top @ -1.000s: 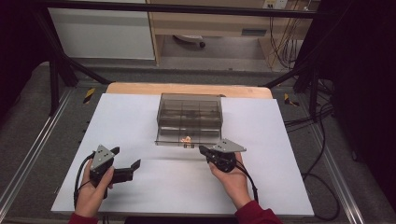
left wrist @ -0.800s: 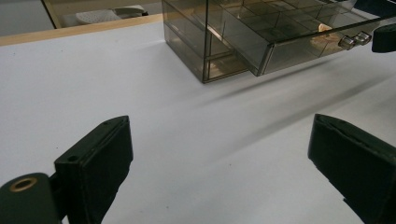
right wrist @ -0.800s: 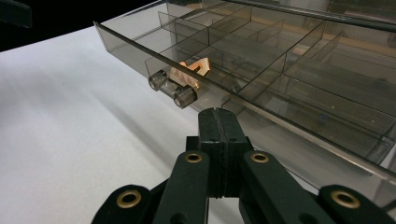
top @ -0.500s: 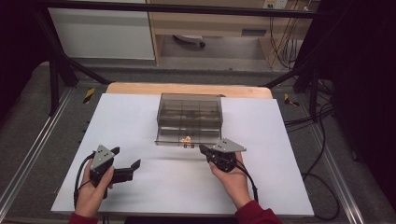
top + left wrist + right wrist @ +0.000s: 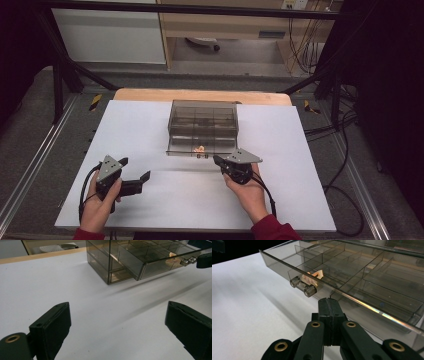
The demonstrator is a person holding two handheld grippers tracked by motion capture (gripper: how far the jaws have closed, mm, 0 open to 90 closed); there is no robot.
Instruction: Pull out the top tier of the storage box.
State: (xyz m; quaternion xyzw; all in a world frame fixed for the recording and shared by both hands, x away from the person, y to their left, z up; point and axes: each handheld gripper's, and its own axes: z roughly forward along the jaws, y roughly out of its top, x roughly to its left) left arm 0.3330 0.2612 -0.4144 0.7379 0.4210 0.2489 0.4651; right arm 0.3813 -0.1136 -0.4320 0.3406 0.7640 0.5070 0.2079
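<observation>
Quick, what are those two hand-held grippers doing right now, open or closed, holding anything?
Left hand-held gripper: open, holding nothing, over the white table.
Right hand-held gripper: closed, empty, just short of the drawer handle.

Drawer cabinet (image 5: 203, 120) of smoke-tinted transparent plastic, glossy; its open drawer (image 5: 352, 285) has thin clear partitions and a clear cylindrical handle (image 5: 303, 286). Table top (image 5: 150, 125) covered in matt white sheet, with a pale wooden edge (image 5: 150, 95). Gripper jaws of matt black plastic with brass-coloured rivets (image 5: 315, 324).
</observation>
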